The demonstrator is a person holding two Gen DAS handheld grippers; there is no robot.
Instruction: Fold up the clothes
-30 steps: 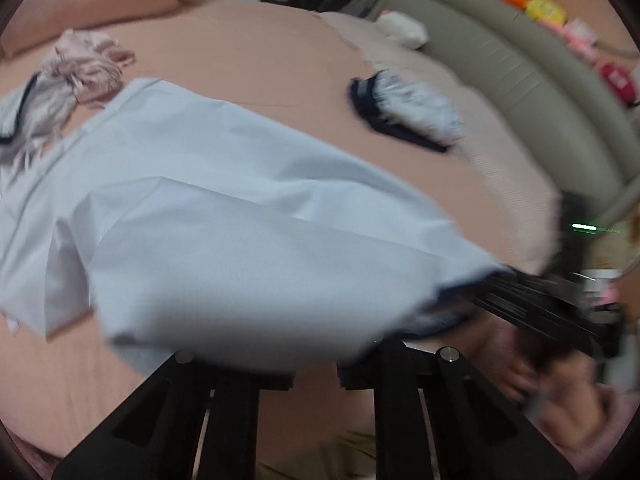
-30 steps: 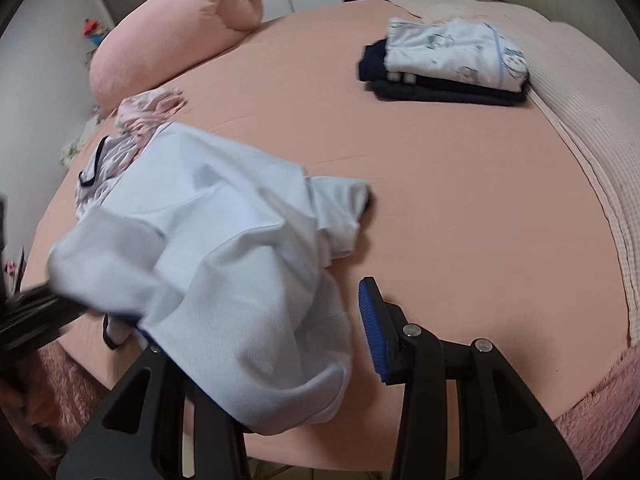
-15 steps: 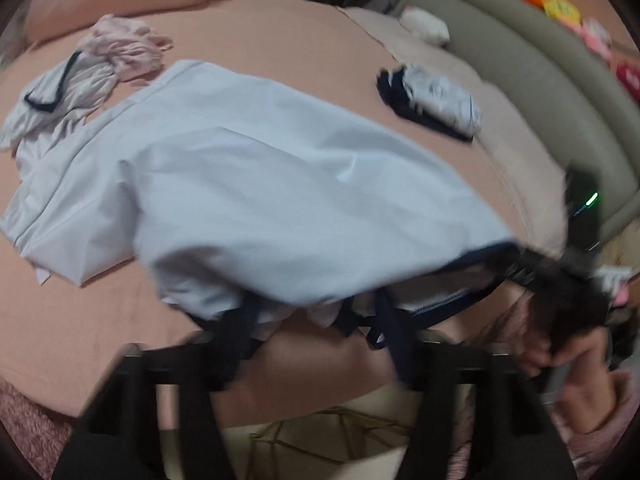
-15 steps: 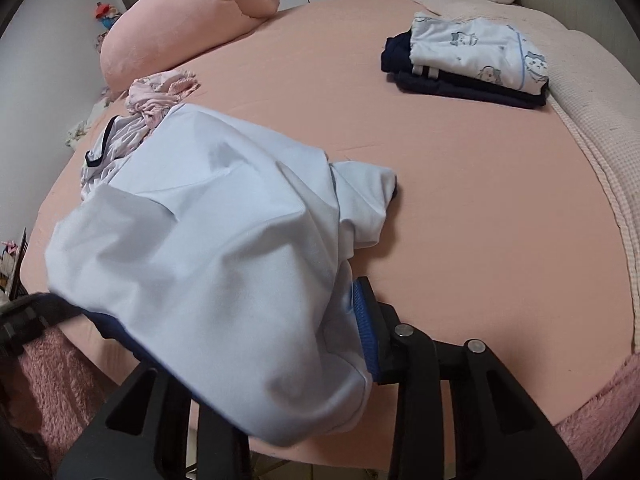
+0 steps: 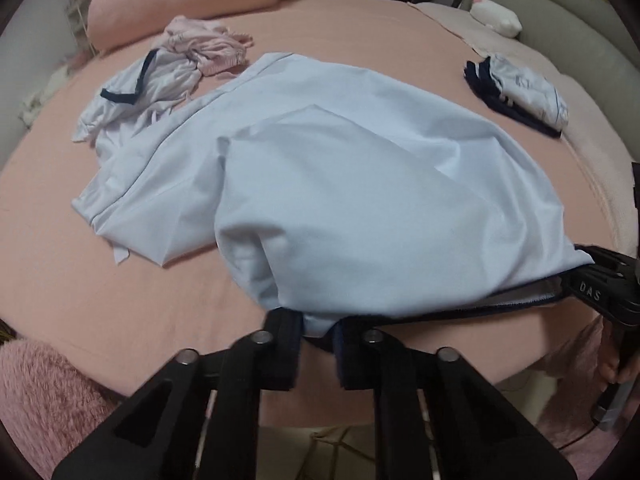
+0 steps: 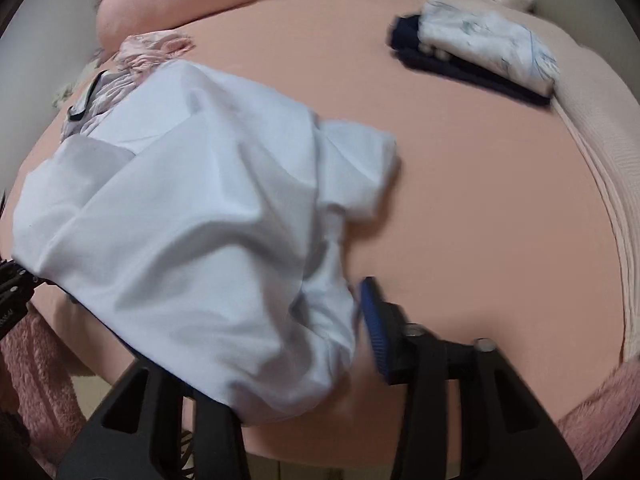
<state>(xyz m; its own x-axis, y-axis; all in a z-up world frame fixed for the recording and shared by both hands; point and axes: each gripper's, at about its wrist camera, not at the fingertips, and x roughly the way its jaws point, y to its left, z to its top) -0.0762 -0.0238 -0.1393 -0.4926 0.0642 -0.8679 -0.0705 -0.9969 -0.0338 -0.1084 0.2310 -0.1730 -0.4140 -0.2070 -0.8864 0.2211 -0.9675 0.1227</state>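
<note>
A pale blue shirt (image 5: pixel 340 184) with a dark navy hem lies spread over the pink bed (image 5: pixel 120 280), its near edge lifted. My left gripper (image 5: pixel 318 336) is shut on the hem at the bed's near edge. My right gripper (image 5: pixel 592 276) holds the same hem at the right. In the right wrist view the shirt (image 6: pixel 192 216) drapes over the right gripper (image 6: pixel 320 320), hiding its left finger; the blue-padded right finger (image 6: pixel 374 328) shows beside the cloth. The left gripper (image 6: pixel 12 280) shows at the left edge.
A crumpled pile of pink and white clothes (image 5: pixel 176 60) lies at the far left. A folded stack of navy and white clothes (image 5: pixel 516 92) sits at the far right. A pink bolster pillow (image 5: pixel 180 0) and a white plush (image 5: pixel 496 18) lie at the back.
Both grippers have pulled the shirt's hem toward the bed's near edge. The shirt has drawn out flatter over the bed. The left view has swung to face the bed squarely.
</note>
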